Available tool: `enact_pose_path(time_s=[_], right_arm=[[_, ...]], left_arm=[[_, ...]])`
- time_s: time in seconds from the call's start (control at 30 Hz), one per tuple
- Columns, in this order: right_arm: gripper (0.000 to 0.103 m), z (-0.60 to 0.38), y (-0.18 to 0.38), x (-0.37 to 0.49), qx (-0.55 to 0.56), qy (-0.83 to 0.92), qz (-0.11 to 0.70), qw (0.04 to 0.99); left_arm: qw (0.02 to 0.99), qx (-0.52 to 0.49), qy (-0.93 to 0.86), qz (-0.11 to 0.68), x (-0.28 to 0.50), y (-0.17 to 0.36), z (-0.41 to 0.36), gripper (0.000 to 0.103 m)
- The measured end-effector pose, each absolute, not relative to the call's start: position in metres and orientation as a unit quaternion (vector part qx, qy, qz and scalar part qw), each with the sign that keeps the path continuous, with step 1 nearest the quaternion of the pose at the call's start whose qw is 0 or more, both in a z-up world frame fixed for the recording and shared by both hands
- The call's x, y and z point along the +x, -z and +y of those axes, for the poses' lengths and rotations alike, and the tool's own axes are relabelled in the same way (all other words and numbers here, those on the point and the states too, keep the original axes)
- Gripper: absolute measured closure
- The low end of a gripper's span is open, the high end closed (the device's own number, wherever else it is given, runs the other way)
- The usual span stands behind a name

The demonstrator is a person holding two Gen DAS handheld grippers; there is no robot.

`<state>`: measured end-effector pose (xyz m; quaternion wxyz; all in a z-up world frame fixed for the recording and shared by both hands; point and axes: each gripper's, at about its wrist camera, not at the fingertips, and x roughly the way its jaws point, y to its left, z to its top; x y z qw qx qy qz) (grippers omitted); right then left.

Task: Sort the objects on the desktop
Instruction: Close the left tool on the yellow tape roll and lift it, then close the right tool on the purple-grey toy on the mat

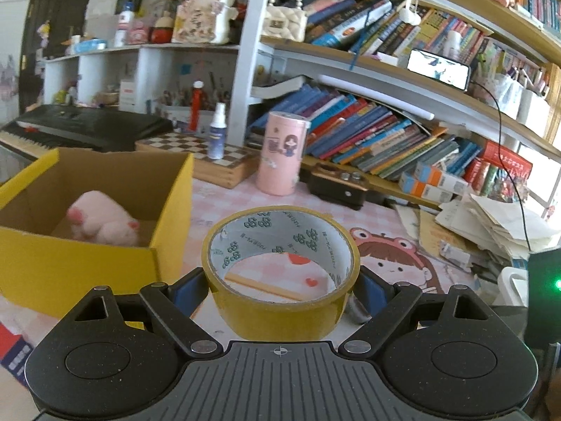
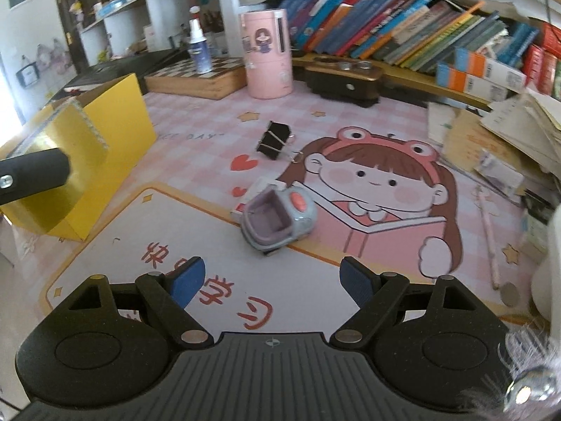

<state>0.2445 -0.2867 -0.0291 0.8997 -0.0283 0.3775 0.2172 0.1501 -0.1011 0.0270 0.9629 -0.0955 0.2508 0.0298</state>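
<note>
Left gripper (image 1: 280,293) wide, apparently clamping tape roll (image 1: 280,270).

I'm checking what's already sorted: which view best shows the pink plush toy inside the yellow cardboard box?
The left wrist view: it looks over the yellow cardboard box rim, so the pink plush toy shows lying on the box floor. The right wrist view shows only the box's outer walls from the side; the toy is hidden there.

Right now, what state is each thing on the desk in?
Left tongs: shut on the tape roll.
Tape roll: held, off the mat.
Right tongs: open, empty.
Yellow box: open, pink plush toy inside.
Binder clip: on the mat.
Small grey toy: lying tilted on the mat.
</note>
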Motion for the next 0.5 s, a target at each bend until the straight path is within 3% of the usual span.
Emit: enact_pose_path(time_s=[0.5], right_arm=[[0.02, -0.266, 0.048, 0.275, -0.064, -0.243, 0.36, 0.899]], left_arm=[[0.957, -0.106, -0.078, 0.258, 0.12, -0.026, -0.084, 0.013]])
